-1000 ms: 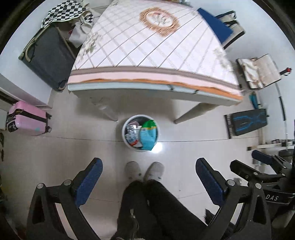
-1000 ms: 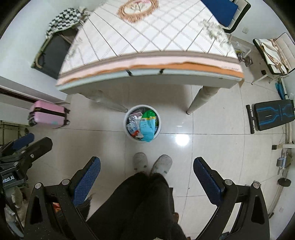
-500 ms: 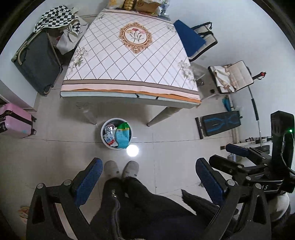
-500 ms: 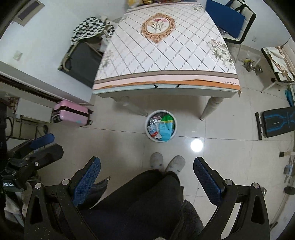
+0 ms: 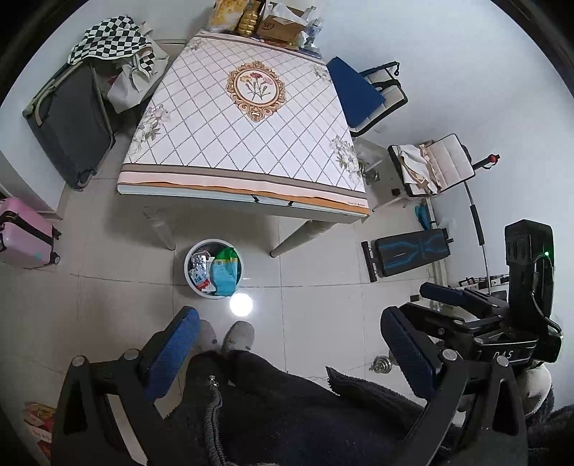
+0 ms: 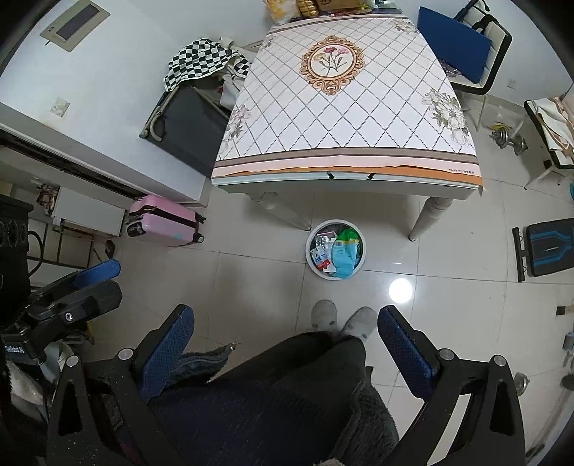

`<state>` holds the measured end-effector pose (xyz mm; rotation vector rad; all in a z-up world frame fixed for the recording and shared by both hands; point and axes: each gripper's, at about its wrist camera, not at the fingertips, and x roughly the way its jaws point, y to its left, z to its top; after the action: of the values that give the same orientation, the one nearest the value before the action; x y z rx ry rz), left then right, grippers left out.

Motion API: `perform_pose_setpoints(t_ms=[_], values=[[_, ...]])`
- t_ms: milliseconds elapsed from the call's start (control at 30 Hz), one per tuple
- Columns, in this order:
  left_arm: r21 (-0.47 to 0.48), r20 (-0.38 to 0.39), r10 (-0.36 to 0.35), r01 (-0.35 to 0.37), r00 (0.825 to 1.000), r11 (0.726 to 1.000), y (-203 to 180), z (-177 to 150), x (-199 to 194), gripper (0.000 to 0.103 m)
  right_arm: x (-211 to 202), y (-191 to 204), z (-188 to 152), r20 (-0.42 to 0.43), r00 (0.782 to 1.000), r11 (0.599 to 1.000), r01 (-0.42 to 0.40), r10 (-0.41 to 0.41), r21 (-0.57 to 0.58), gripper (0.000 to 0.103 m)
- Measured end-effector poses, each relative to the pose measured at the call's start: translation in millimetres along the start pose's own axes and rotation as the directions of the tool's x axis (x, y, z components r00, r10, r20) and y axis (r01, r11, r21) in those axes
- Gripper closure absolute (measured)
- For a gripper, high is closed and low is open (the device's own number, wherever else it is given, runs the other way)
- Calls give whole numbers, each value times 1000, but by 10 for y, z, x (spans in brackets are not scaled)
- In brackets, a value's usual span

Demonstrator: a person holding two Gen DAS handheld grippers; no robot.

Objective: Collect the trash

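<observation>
left wrist view looks steeply down at a tiled floor, with the left gripper (image 5: 287, 353) held high, its blue-padded jaws wide apart and nothing between them. below it stand the person's dark trouser legs (image 5: 272, 405) and grey slippers (image 5: 237, 335), which fill the gap between the jaws. just ahead of the slippers sits a round white bin (image 5: 213, 268), already holding trash: a teal packet (image 5: 224, 274), a green wrapper and some small printed packs. the bin stands on the floor at the near edge of a table (image 5: 247, 125) covered with a diamond-pattern cloth, between two of its legs. boxes and snack bags are stacked at the table's far end (image 5: 265, 18). a pink suitcase (image 5: 23, 233) lies to the left, a dark folded cot with a checkered cloth beyond it, and a blue chair, a white chair and a black bench to the right. right wrist view shows the right gripper (image 6: 285, 349), also spread wide and empty, over the same legs, with the bin (image 6: 335, 250) beyond the slippers and a bright lamp reflection (image 6: 400, 290) on the tiles beside it. each gripper shows at the edge of the other's view.
</observation>
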<state>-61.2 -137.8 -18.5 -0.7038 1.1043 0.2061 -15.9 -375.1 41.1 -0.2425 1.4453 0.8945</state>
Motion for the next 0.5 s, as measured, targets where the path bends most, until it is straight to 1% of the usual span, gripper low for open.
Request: perform_pose_setpoints(t_ms=[500], values=[[42, -18, -9, 10, 1000, 999, -70, -21, 22, 0, -61, -33, -45, 0, 1000, 1000, -4, 4, 25, 0]])
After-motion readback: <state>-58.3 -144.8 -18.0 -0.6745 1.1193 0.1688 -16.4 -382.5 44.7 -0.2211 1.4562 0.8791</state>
